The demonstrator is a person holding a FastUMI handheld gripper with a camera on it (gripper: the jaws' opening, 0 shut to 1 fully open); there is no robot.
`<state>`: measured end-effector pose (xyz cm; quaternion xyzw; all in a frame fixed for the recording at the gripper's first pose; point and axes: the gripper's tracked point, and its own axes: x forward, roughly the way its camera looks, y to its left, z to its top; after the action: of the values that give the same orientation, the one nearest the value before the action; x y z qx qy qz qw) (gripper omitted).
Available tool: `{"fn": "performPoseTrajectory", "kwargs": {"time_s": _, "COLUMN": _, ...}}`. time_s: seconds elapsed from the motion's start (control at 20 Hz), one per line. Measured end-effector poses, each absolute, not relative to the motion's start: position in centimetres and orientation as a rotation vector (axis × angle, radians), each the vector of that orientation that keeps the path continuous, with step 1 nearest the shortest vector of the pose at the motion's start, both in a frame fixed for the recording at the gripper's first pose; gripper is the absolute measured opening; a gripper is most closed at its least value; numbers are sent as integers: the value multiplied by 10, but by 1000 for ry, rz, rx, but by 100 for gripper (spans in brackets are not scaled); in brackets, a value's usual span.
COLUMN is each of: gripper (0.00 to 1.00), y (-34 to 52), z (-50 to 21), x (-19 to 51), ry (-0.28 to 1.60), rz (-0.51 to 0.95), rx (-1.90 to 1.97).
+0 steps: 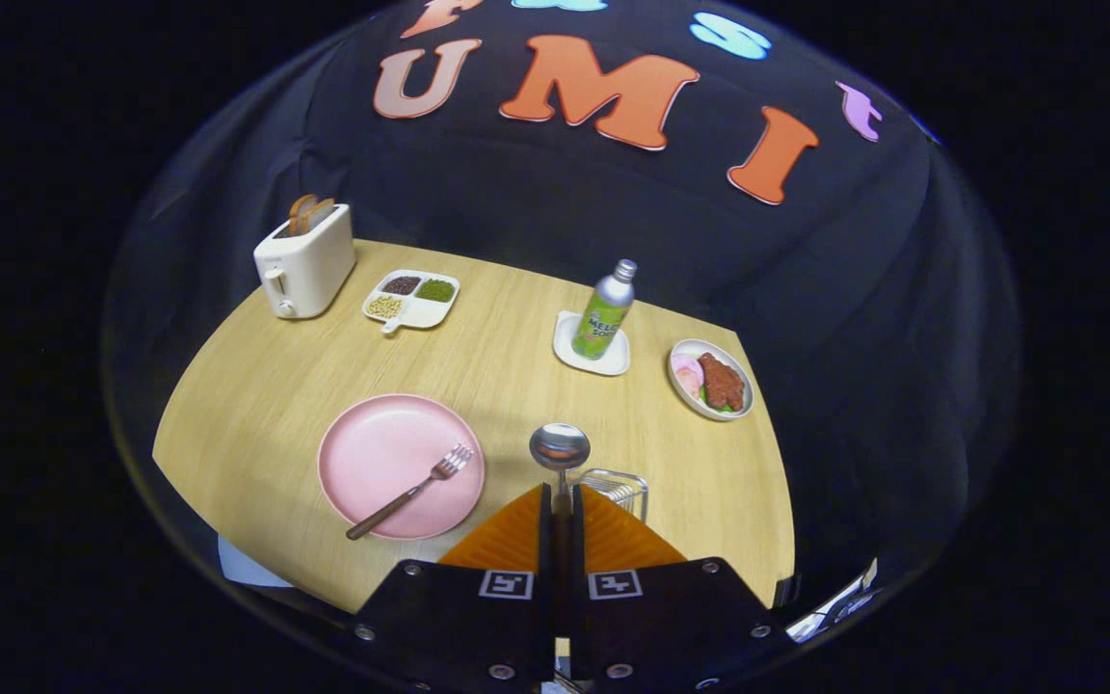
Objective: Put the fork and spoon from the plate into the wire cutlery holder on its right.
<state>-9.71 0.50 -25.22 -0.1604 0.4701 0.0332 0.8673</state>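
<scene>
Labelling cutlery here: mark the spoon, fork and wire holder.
spoon (560,446), gripper view, its bowl, beyond the tool's fingers
fork (409,493), gripper view, mid-handle, on plate
wire holder (621,485), gripper view, its rim

The spoon's (560,449) handle was hidden between the two orange fingers (514,532) of the claw (561,493); only its bowl stood out ahead of them. The wire cutlery holder (618,486) was mostly covered by the right finger, so only its far part showed, near the table's (256,386) front edge. The table's front edge was itself hidden behind the claw's black body. A white thing (245,567) under the table's front left corner was cut off and I could not tell what it was. The food in the divided tray (412,298) was too small to name.
</scene>
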Motion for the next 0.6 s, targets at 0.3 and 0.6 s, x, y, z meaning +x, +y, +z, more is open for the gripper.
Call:
{"fn": "performPoseTrajectory", "kwargs": {"time_s": 0.3, "gripper": 7, "y": -42, "z": -264, "x": -116, "ry": 1056, "rz": -10, "rx": -272}}
{"fn": "performPoseTrajectory", "kwargs": {"time_s": 0.6, "gripper": 7, "y": -46, "z": -302, "x": -127, "ry": 1142, "rz": 13, "rx": -254}}
